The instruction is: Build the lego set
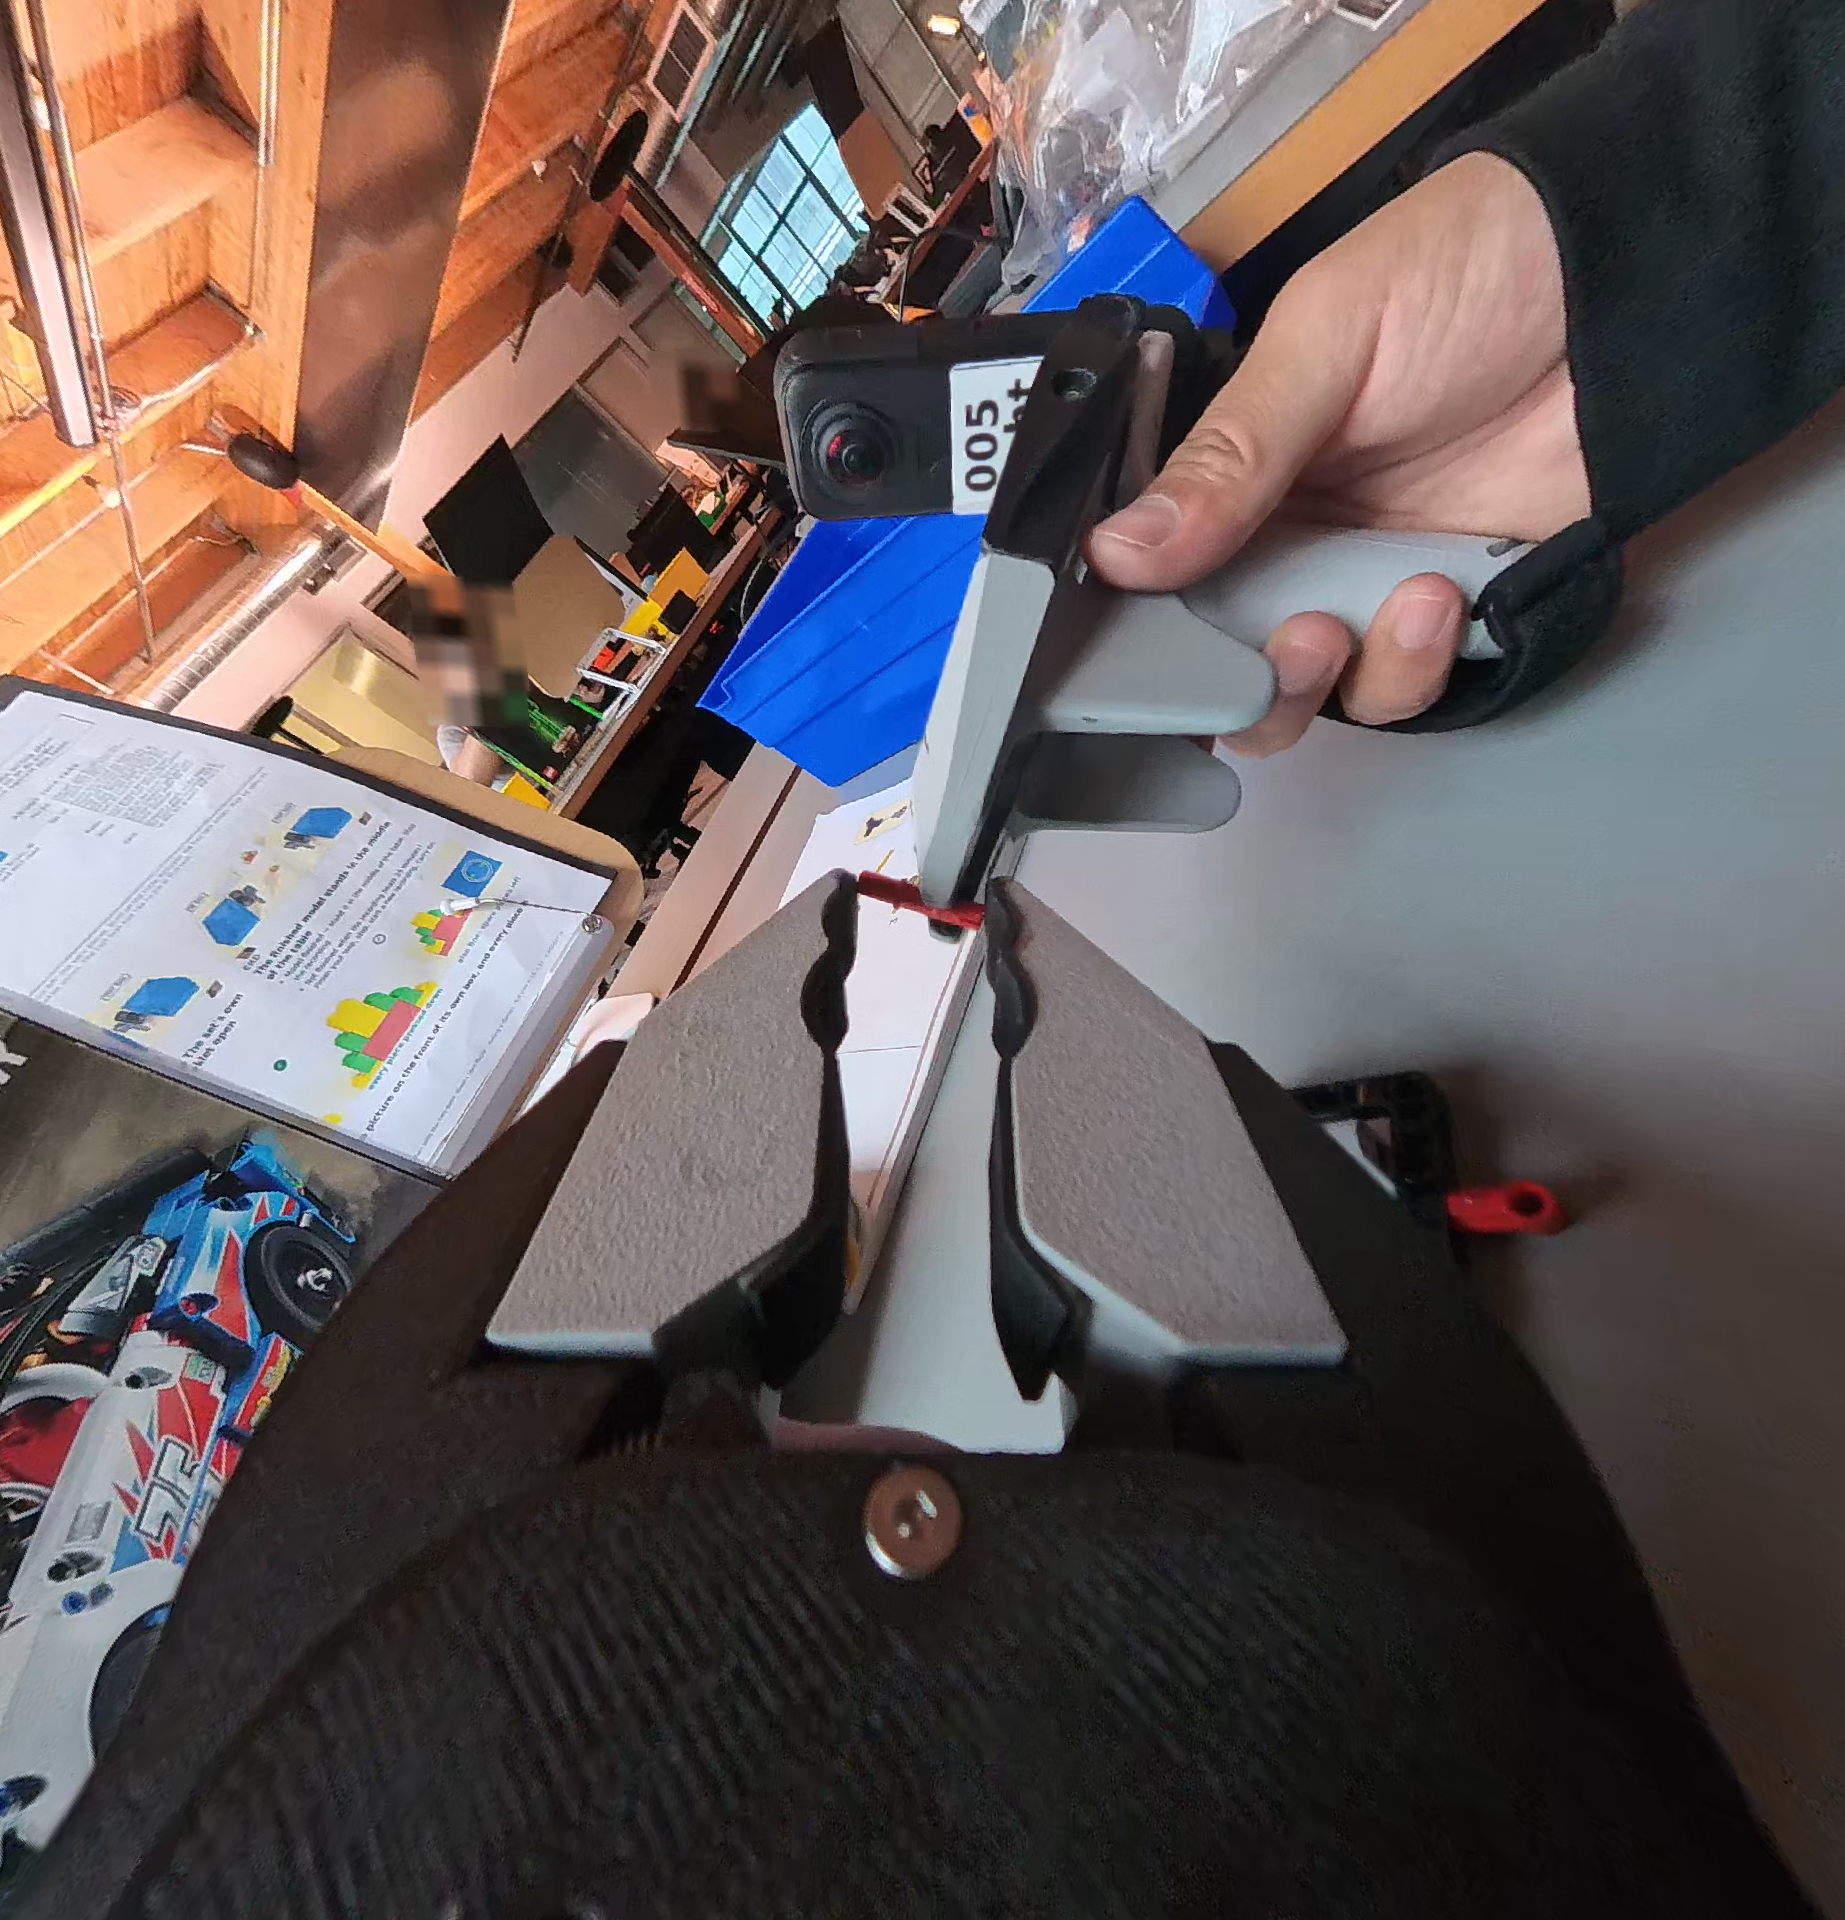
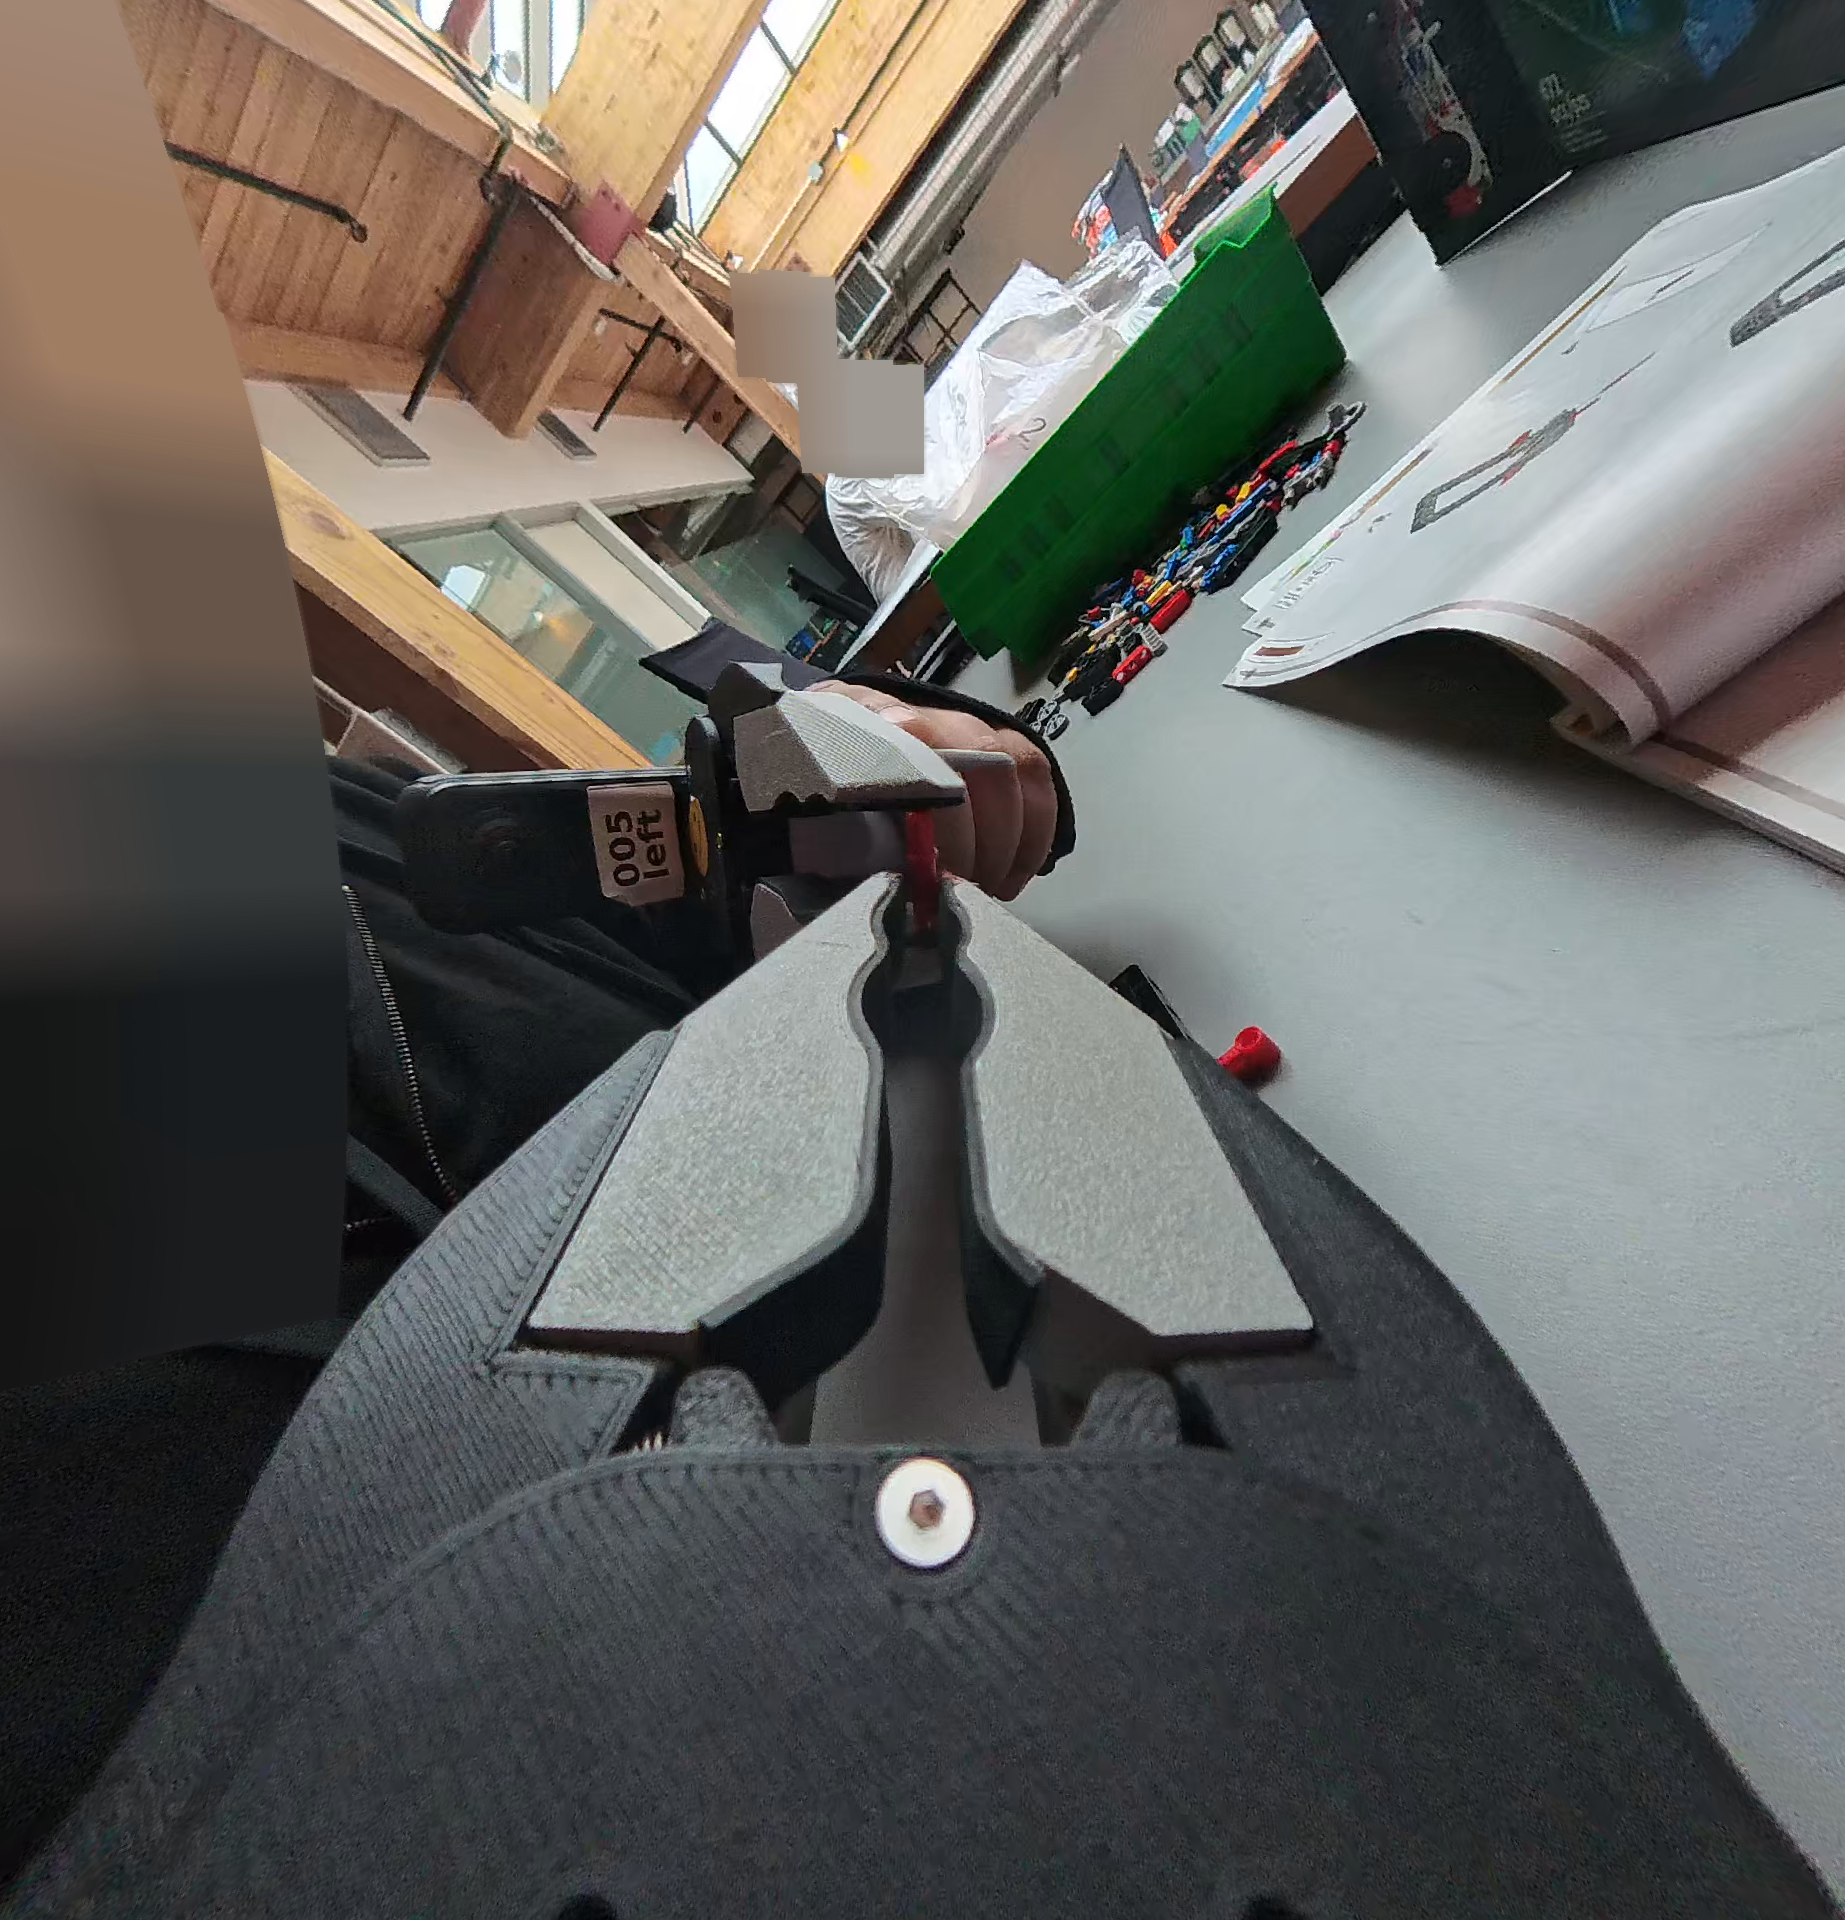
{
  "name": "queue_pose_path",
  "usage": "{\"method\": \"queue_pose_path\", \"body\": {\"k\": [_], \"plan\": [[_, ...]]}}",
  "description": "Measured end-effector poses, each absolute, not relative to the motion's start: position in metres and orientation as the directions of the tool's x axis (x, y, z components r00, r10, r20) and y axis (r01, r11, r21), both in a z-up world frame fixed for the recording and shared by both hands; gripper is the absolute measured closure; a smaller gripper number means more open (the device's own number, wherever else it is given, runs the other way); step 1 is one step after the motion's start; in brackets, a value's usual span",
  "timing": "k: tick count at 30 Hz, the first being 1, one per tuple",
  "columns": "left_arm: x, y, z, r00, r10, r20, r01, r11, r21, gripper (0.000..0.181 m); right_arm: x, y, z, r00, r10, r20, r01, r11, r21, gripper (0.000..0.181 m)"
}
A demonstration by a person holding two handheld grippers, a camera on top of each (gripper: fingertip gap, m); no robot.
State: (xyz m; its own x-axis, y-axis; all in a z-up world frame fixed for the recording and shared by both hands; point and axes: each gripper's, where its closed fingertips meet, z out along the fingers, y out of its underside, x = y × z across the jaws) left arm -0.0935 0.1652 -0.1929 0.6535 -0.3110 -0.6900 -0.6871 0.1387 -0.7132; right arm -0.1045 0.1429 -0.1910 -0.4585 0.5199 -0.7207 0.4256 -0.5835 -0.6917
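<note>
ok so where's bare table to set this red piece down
Bare grey table runs from the loose red connector toward the open booklet, and on past it to the near edge. It is crowded along the green bin, where the parts pile lies against it, and where the booklet covers the table.

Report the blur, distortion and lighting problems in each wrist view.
Left wrist view: wide-angle bending tilts the room; the left gripper tips and red axle stay sharp. Right wrist view: a smeared blur covers the left edge, the open instruction booklet looks washed out, and the right gripper is crisp.
</note>
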Motion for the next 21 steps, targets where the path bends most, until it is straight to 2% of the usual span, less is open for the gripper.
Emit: {"method": "queue_pose_path", "body": {"k": [6,8,11,13,15,17,21], "plan": [[-0.093,0.164,-0.195,0.660,-0.330,-0.675,-0.678,0.127,-0.725,0.158,-0.104,0.142,-0.193,-0.448,0.598,-0.664,0.426,-0.510,-0.747,0.180],[-0.092,0.160,-0.203,0.652,-0.397,-0.646,-0.668,0.102,-0.737,0.151,-0.103,0.147,-0.203,-0.396,0.693,-0.603,0.453,-0.424,-0.784,0.180],[-0.096,0.154,-0.220,0.692,-0.541,-0.478,-0.591,-0.044,-0.805,0.154,-0.101,0.157,-0.221,-0.312,0.892,-0.328,0.490,-0.144,-0.860,0.181],[-0.099,0.154,-0.226,0.761,-0.596,-0.257,-0.455,-0.207,-0.866,0.160,-0.100,0.159,-0.226,-0.295,0.954,-0.053,0.483,0.101,-0.870,0.180],[-0.099,0.154,-0.223,0.787,-0.610,-0.091,-0.331,-0.294,-0.896,0.160,-0.100,0.159,-0.229,-0.283,0.944,0.170,0.485,0.294,-0.824,0.180],[-0.098,0.153,-0.220,0.778,-0.628,-0.001,-0.261,-0.322,-0.910,0.166,-0.100,0.157,-0.228,-0.276,0.902,0.333,0.459,0.428,-0.778,0.180],[-0.091,0.147,-0.225,0.744,-0.663,0.079,-0.225,-0.360,-0.906,0.170,-0.100,0.151,-0.236,-0.300,0.827,0.475,0.462,0.561,-0.686,0.180]]}}
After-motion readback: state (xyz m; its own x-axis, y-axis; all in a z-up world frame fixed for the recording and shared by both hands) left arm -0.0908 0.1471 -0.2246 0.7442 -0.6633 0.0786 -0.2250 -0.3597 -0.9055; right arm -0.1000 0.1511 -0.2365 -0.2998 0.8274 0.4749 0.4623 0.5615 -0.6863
